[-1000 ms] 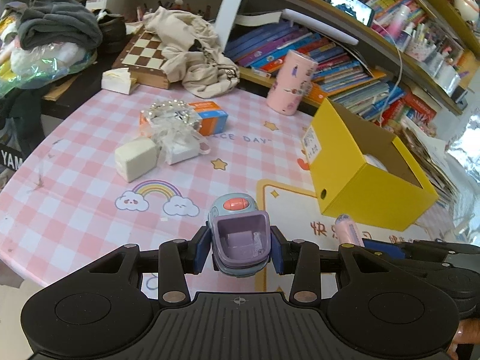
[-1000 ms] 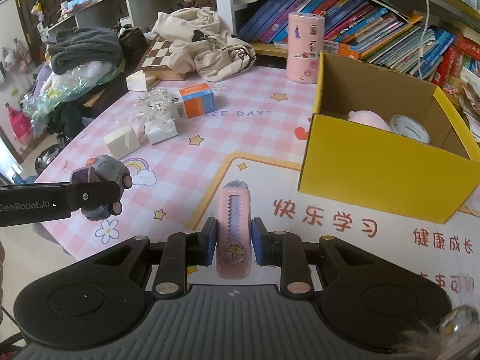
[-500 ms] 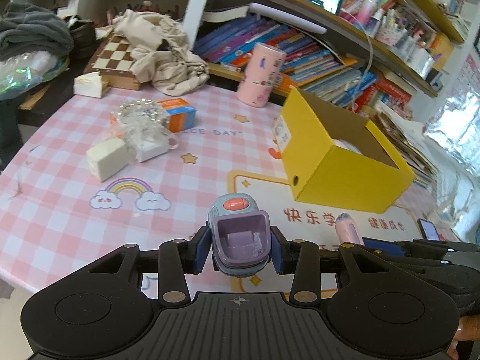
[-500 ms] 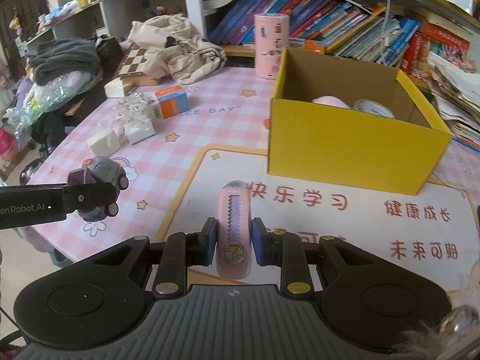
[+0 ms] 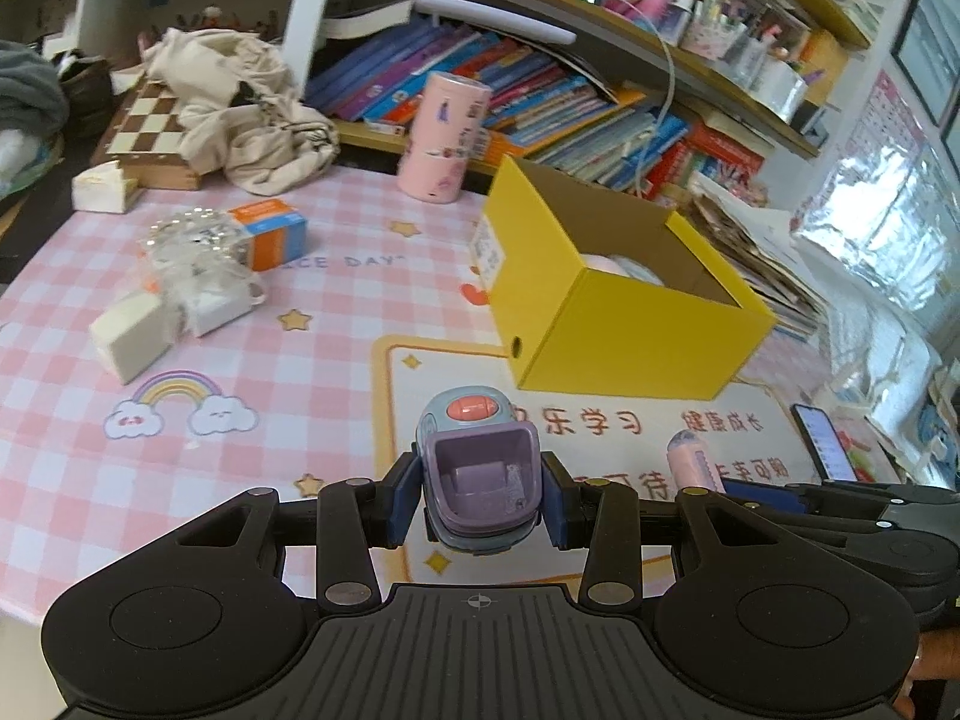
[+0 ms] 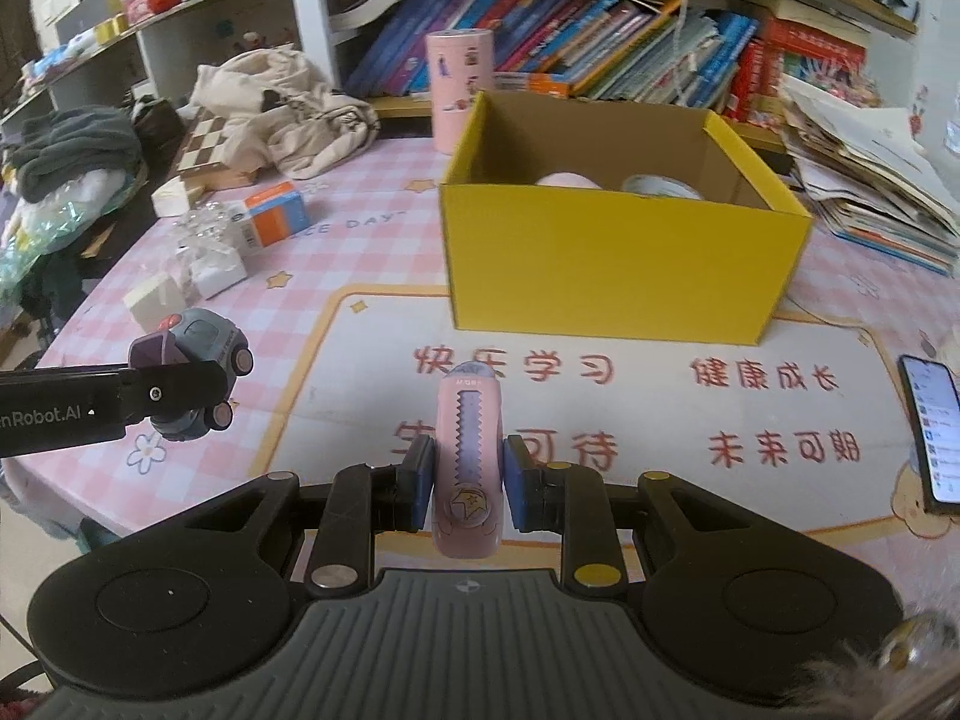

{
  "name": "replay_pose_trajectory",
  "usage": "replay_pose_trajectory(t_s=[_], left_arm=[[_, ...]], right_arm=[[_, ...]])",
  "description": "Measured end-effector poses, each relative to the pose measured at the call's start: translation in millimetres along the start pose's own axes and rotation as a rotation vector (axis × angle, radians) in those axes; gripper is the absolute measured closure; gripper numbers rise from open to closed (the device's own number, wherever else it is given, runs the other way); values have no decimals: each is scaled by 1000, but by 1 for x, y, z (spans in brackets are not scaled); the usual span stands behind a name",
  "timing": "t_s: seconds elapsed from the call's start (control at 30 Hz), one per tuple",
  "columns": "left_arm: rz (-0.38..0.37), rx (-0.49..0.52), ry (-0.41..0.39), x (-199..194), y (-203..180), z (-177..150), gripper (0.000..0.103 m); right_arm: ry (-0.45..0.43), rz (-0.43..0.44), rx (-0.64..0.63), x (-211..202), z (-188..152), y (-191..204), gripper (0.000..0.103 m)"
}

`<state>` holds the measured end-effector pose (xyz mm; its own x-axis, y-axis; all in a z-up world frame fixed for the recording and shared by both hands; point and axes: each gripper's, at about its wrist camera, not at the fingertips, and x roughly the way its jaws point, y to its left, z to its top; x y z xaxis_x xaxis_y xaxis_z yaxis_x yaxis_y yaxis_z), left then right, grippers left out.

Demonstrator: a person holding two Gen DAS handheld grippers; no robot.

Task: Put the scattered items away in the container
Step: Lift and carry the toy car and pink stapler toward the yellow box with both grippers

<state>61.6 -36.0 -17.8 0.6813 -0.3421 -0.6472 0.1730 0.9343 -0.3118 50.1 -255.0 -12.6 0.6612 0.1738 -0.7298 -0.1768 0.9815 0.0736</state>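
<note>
My left gripper (image 5: 479, 498) is shut on a small blue-and-purple toy truck (image 5: 477, 468), held above the pink checked table. The same toy truck (image 6: 192, 372) shows at the left of the right wrist view, clamped in the left gripper's black fingers (image 6: 108, 402). My right gripper (image 6: 467, 489) is shut on a slim pink utility knife (image 6: 469, 456), whose tip (image 5: 690, 459) pokes into the left wrist view. The open yellow box (image 6: 606, 264) (image 5: 630, 324) stands ahead of both grippers; a pink object and a roll of tape (image 6: 657, 186) lie inside.
On the table's left lie a cream block (image 5: 129, 339), a clear-wrapped white packet (image 5: 204, 282) and an orange-and-blue carton (image 5: 267, 231). A pink canister (image 6: 459, 87) stands behind the box. A phone (image 6: 933, 432) lies at the right. Books, a chessboard and clothes crowd the back.
Both grippers have swung to the right with their loads still held, so the yellow box has shifted from the right toward the middle of both views and looks nearer.
</note>
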Motion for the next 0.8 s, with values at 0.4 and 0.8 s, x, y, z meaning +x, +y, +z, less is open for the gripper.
replay_pose_trajectory(t_s=[0.4, 0.8], left_arm=[[-50, 53, 23, 12, -28, 1, 63], [-96, 109, 66, 30, -56, 2, 63]], right_arm=[[-8, -49, 63, -10, -8, -30, 80], [-7, -75, 95, -14, -8, -55, 80]])
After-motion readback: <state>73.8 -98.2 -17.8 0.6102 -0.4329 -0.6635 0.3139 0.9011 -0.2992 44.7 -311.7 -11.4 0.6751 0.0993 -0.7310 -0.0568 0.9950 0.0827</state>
